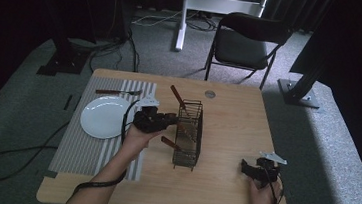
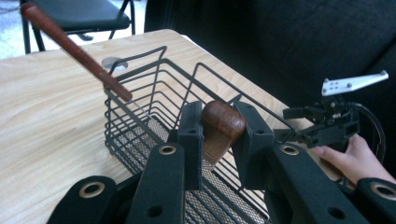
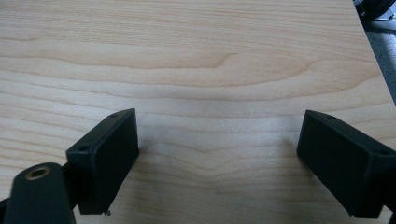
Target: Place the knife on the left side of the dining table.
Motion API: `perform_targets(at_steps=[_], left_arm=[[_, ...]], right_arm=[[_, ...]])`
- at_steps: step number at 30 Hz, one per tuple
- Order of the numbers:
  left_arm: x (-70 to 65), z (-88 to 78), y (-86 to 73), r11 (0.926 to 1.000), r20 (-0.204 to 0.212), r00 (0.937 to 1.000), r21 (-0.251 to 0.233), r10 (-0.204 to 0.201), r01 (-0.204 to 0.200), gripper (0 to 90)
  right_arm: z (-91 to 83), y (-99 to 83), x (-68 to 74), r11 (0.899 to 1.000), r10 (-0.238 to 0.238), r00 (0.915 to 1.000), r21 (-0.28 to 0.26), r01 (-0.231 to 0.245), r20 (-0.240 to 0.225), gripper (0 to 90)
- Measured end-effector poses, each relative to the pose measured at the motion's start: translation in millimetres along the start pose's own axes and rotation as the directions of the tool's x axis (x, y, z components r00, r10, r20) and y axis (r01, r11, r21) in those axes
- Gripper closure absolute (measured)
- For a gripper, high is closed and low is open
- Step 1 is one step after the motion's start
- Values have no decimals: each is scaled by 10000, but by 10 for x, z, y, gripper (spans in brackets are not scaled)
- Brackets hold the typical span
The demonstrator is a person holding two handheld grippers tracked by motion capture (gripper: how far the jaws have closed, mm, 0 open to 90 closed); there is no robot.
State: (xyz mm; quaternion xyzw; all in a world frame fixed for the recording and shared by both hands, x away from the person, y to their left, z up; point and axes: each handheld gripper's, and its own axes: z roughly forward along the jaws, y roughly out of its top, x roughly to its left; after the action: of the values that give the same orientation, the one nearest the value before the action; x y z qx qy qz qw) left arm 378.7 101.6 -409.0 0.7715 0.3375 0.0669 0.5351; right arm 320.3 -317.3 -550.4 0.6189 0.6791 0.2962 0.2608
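My left gripper (image 2: 218,140) is shut on the rounded brown wooden handle (image 2: 223,123) of a utensil that stands in the black wire basket (image 2: 122,125). In the high view this gripper (image 1: 171,118) is at the basket's (image 1: 187,155) left rim, mid-table. A second wooden-handled utensil (image 2: 74,49) leans out of the basket's far end (image 1: 177,98). A third handle (image 1: 169,142) pokes out of the basket's left side. What the utensils' lower ends are is hidden. My right gripper (image 3: 217,158) stands open over bare wood near the table's right front (image 1: 245,167), nothing between its fingers.
A white plate (image 1: 103,117) lies on a striped placemat (image 1: 89,148) at the left, with a fork (image 1: 117,92) beyond it. A round grommet (image 1: 210,94) sits near the table's far edge. A black chair (image 1: 247,43) stands behind the table.
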Motion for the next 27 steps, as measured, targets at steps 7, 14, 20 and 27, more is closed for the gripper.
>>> perform_targets(at_steps=[7, 14, 20, 27], left_arm=[[-73, -84, 67, 9990, -88, 9990, -59, 432, -432, 750], [-168, -242, 155, 9966, -19, 9969, -233, 785, -785, 751], [-279, -421, 277, 9927, 44, 9937, -451, 1119, -1116, 751], [-363, -645, 432, 9905, 400, 9933, -896, 1087, -1048, 751]], right_arm=[[0, 0, 0, 10000, 2, 10000, -1, -2, 1, 119], [0, 0, 1, 10000, 11, 10000, 3, -11, 0, 120], [-1, 1, 1, 10000, 9, 10000, 8, -9, 1, 119], [-1, 1, 1, 10000, 12, 10000, 9, -12, 4, 120]])
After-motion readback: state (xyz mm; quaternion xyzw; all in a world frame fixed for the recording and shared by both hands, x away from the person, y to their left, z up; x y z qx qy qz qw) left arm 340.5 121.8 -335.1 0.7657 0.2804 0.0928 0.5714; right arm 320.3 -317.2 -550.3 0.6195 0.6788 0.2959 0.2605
